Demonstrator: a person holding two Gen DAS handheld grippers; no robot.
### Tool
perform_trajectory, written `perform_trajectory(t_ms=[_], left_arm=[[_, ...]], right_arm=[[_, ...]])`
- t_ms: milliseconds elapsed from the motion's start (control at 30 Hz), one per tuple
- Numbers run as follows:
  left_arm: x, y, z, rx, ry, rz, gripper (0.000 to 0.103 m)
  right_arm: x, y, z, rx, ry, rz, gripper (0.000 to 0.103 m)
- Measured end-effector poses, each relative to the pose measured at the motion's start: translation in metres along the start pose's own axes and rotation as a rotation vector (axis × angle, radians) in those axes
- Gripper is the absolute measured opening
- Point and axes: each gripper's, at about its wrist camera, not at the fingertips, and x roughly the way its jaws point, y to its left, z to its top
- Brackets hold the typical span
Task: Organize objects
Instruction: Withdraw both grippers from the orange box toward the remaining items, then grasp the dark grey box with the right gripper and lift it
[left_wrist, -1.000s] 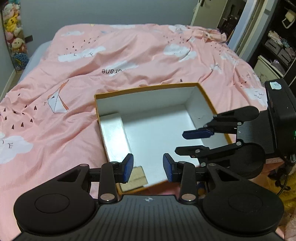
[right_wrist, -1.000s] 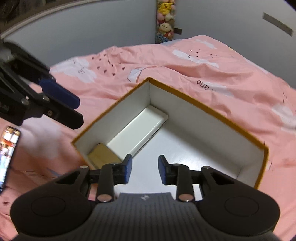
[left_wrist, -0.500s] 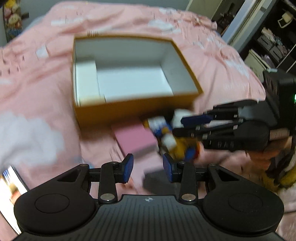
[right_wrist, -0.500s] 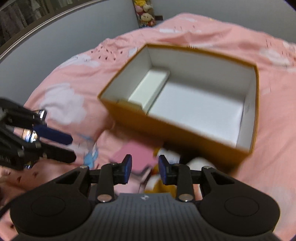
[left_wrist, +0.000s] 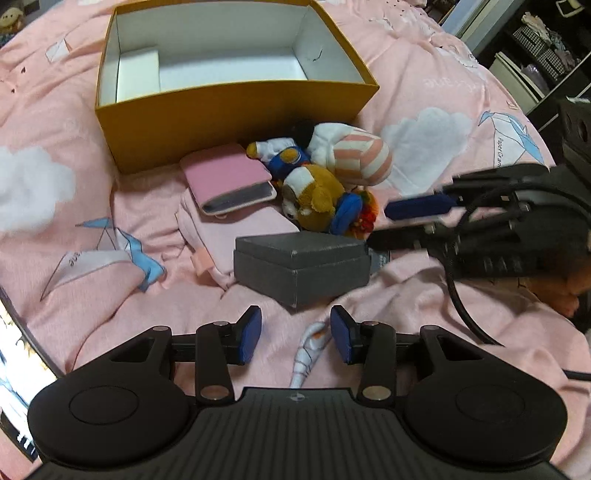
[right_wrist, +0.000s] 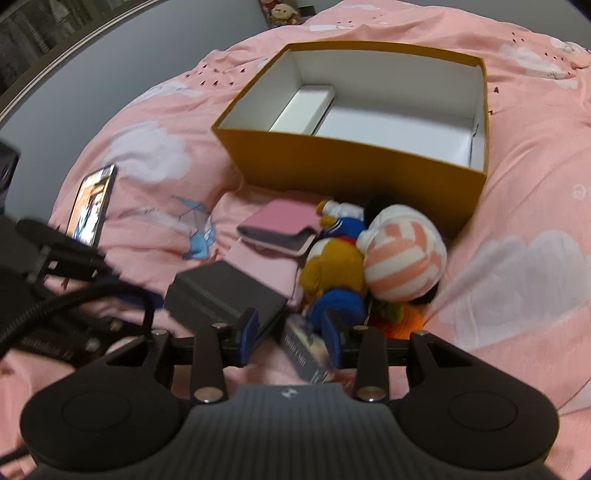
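An open yellow box (left_wrist: 236, 107) (right_wrist: 354, 162) with a white inside stands on the pink bed. In front of it lies a pile: a pink wallet (left_wrist: 229, 181) (right_wrist: 280, 229), a folded pink cloth (left_wrist: 236, 225), plush toys (left_wrist: 321, 195) (right_wrist: 402, 254) and a dark grey box (left_wrist: 303, 262) (right_wrist: 221, 295). My left gripper (left_wrist: 295, 336) is open and empty, just short of the grey box. My right gripper (right_wrist: 290, 330) is open beside the grey box, with a small dark card pack (right_wrist: 306, 354) between its fingers; it also shows in the left wrist view (left_wrist: 410, 221).
A lit phone (right_wrist: 92, 206) lies on the bedspread left of the pile. A small white insert (left_wrist: 136, 74) sits in the yellow box's left end. Dark shelves (left_wrist: 535, 55) stand past the bed's right edge.
Both grippers pulled back from over the yellow box and came down toward the pile in front of it. The pile and grey box came into view.
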Motion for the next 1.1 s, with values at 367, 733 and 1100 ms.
perform_trajectory(t_ms=[367,733,1100], left_arm=[[0.004,0.004,0.007,-0.007,-0.091,-0.025,0.050],[-0.001,0.013,0.012,-0.038,-0.124,-0.044,0.042],[-0.002,0.013,0.023,-0.056,-0.170,-0.041,0.039]], right_arm=[[0.001,0.013,-0.002,-0.094,0.003,-0.009,0.041],[0.013,0.040,0.012,-0.409,0.053,0.002,0.051],[0.023,0.047,0.020,-0.485,0.103,0.030,0.048]])
